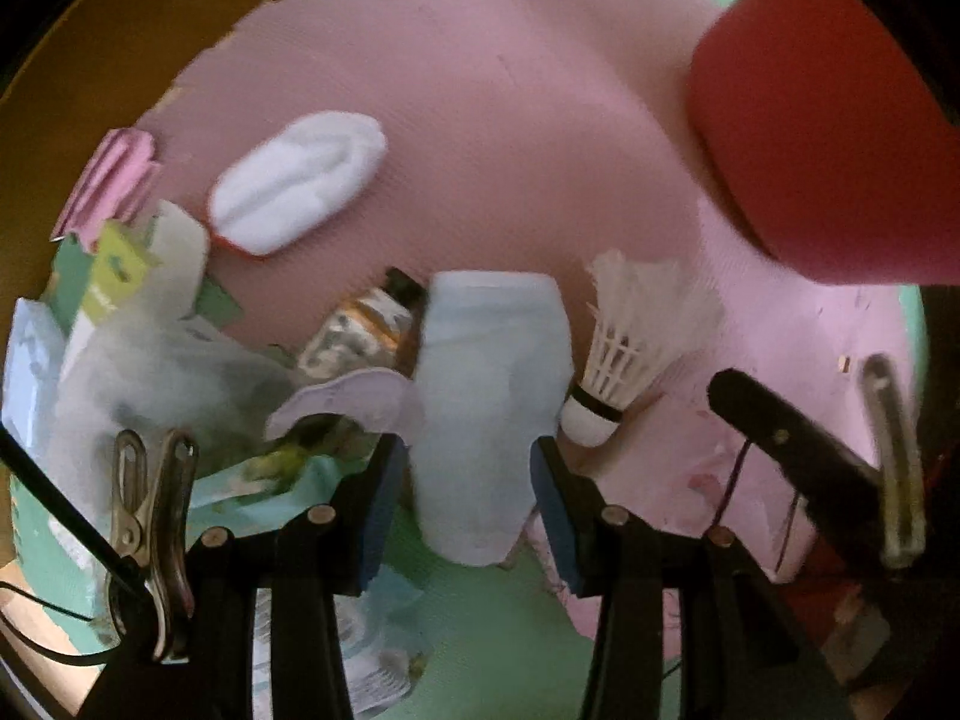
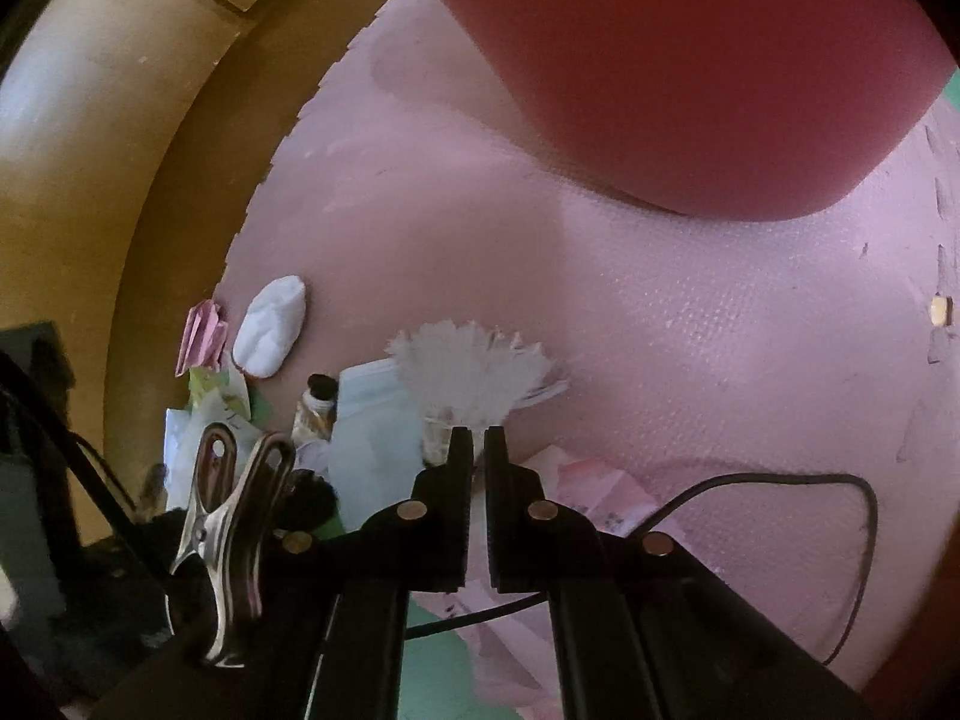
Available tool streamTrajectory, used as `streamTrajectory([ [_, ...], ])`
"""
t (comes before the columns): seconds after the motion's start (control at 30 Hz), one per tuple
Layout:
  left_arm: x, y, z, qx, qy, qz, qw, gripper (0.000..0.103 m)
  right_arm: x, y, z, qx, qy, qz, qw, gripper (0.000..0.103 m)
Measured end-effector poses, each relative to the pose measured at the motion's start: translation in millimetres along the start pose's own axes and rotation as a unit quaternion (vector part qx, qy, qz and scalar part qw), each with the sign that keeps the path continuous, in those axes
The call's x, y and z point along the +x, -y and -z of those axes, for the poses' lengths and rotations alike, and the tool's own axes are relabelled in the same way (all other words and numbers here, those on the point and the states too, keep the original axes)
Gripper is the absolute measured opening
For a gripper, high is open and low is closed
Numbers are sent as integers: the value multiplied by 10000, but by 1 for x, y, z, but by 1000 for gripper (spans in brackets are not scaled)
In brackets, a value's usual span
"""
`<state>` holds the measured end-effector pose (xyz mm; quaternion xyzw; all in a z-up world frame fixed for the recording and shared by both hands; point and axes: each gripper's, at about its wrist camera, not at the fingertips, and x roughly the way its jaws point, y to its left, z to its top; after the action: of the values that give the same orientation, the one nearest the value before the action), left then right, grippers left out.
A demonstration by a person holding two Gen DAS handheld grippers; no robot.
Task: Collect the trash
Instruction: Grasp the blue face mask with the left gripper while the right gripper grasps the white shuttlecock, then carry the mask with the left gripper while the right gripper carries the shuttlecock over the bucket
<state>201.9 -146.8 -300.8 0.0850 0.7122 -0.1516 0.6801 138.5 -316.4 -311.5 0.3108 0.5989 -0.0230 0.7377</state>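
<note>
No print on the wrappers or papers is legible.

The pink mat point(image 2: 690, 324) looks like foam, matt with a fine dimpled grain. The shuttlecock point(image 1: 624, 336) has white feathers above a smooth cork-shaped tip. The spring clip point(image 2: 228, 516) is shiny bare metal. The white sock point(image 1: 297, 180) is soft ribbed cloth. The red bin point(image 1: 822, 138) looks matt.

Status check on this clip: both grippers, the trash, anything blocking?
Left gripper open astride pale blue mask. Right gripper shut on shuttlecock. Red bin near, nothing blocking.
</note>
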Motion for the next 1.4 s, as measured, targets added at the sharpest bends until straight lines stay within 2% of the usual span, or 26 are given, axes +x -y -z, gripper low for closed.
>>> streamTrajectory([
  [0.07, 12, 8, -2, 84, -109, -17, 9999, 52, -3, 7, -1, 34, -4, -35, 10000, 9],
  [0.23, 32, 19, -5, 337, -276, -269, 9987, 53, -5, 20, -3, 136, -19, -73, 9999, 12],
  [0.3, 36, 21, -8, 349, -261, -255, 9987, 60, -5, 23, -4, 153, -28, -93, 9998, 12],
  [0.37, 38, 27, -8, 293, -274, -171, 9990, 74, -4, 26, -4, 172, -47, -122, 9998, 13],
  [0.43, 42, 36, -9, 334, -277, -209, 9988, 77, -4, 27, -4, 184, -58, -128, 9997, 13],
  [0.53, 44, 44, -10, 377, -236, -313, 9985, 77, -5, 28, -4, 179, -85, -156, 9997, 13],
  [0.6, 41, 46, -7, 321, -179, -325, 9988, 73, -6, 28, -4, 175, -84, -159, 9997, 13],
  [0.67, 38, 43, -1, 266, -130, -408, 9987, 53, -6, 28, -4, 195, -77, -153, 9997, 13],
  [0.83, 32, 26, 0, 9, -48, -218, 9998, 27, -3, 26, -3, 243, -94, -123, 9996, 17],
  [1.03, 10, 17, 3, -112, 208, 306, 9993, 23, 2, 13, 1, 107, -118, -165, 9997, 19],
  [1.1, 1, 15, 4, -106, 326, 420, 9985, 23, 5, 7, 3, 67, -104, -270, 9996, 29],
  [1.17, -4, 10, 8, -151, 390, 449, 9981, 23, 7, 2, 4, 52, -87, -315, 9995, 34],
  [1.3, -7, -8, 16, -302, 433, 403, 9978, 23, 14, -11, 4, -177, -106, -249, 9995, 36],
  [1.4, -5, -4, 21, -370, 424, 361, 9978, 23, 23, -16, 3, -291, -142, -95, 9994, 37],
])
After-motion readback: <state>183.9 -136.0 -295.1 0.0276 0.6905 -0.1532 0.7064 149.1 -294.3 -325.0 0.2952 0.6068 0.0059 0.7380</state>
